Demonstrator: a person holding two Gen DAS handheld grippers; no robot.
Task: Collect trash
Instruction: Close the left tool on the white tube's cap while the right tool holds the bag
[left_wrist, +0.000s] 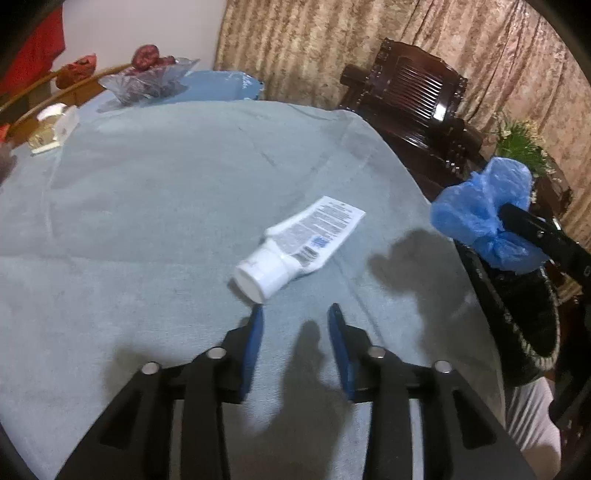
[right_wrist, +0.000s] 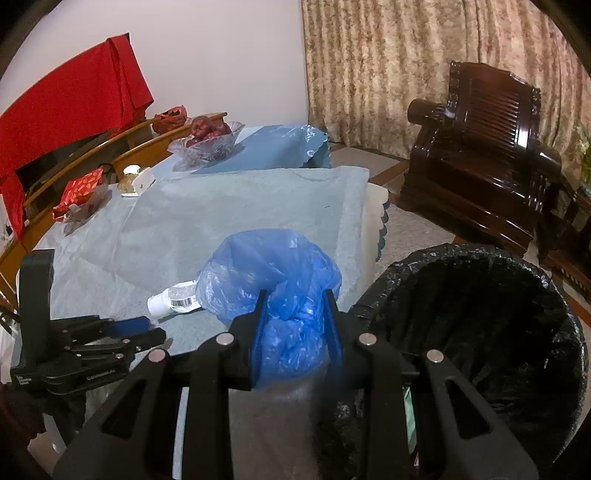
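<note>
left hand-held gripper: jaws apart, empty, just short of white tube lying on bench
right hand-held gripper: clamped on crumpled blue bag
bin: black-lined, beside bench edge

Your left gripper: black body, blue finger pads. Just ahead of it, white tube with white cap, fine black print, small blue patch, black barcode. Beneath, pale grey-blue cloth, plain. Your right gripper: same black and blue; translucent blue plastic bag between its fingers. Right of it, bin lined in glossy black. Far ahead: beige mottled curtain, dark brown glossy slatted chair, red cloth far left.
</note>
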